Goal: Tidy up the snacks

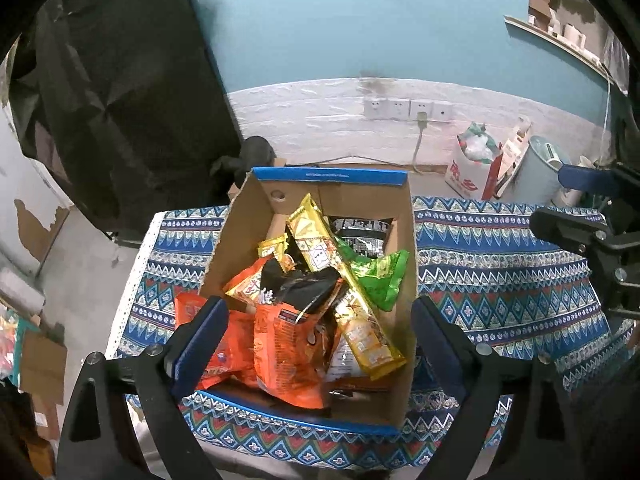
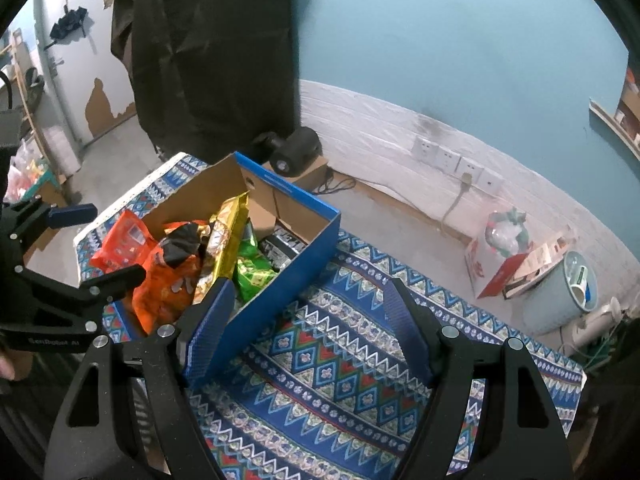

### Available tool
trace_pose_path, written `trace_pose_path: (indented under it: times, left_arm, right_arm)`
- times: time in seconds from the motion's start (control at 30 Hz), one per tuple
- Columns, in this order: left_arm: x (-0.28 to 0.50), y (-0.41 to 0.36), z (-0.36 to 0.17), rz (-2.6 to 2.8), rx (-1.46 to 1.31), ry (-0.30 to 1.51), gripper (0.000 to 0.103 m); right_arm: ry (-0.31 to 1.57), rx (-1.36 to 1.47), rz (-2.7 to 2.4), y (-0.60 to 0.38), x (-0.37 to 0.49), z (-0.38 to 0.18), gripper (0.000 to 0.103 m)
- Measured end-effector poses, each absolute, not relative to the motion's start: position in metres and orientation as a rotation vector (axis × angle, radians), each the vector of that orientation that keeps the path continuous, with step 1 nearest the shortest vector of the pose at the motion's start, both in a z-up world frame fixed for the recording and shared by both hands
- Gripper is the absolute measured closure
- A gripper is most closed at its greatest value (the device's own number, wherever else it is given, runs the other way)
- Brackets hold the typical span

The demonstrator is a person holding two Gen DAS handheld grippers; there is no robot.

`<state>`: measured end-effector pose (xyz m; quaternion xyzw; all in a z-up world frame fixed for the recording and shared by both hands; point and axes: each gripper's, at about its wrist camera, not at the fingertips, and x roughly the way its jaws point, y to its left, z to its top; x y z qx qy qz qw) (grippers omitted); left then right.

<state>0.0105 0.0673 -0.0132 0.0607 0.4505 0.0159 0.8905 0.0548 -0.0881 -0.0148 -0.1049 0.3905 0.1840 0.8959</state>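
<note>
A blue cardboard box [image 1: 408, 264] with a plain brown inside is being shown standing on a patterned blue tablecloth [image 1: 500, 276], and it is being filled to its near end with snack packets. A long gold packet [image 1: 344, 280] is being seen lying slantwise across the heap, from the far part of the box down to its near right corner. Beneath it, a large orange bag [image 1: 288, 344] is being pressed against a black-and-orange packet [image 1: 296, 288], while a green packet [image 1: 380, 276] is being held against the right wall and a dark silver-printed packet [image 1: 360, 232] is lying at the far end. A second orange packet [image 1: 212, 344] is being seen poking over the near left wall. The left gripper [image 1: 320, 336] is being held just over the near end of the box with its jaws spread wide, wider than the box itself, and nothing is being gripped between them. The right gripper [image 2: 308, 320] is being held over the tablecloth [image 2: 340, 360] just beside the box [image 2: 280, 280], its left finger [image 2: 208, 328] close to the blue outer wall; its jaws are likewise being kept wide apart, with nothing between them but cloth.
</note>
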Motion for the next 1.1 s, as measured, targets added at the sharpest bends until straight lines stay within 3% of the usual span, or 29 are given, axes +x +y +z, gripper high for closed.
trace_pose_path:
  times: [1.1]
  left_arm:
    - [0.0069,0.0711,-0.0109,0.049,0.092,0.942,0.009]
  right_arm:
    - [0.813,-0.224,0.381,-0.0862,0.0557,-0.0168,0.027]
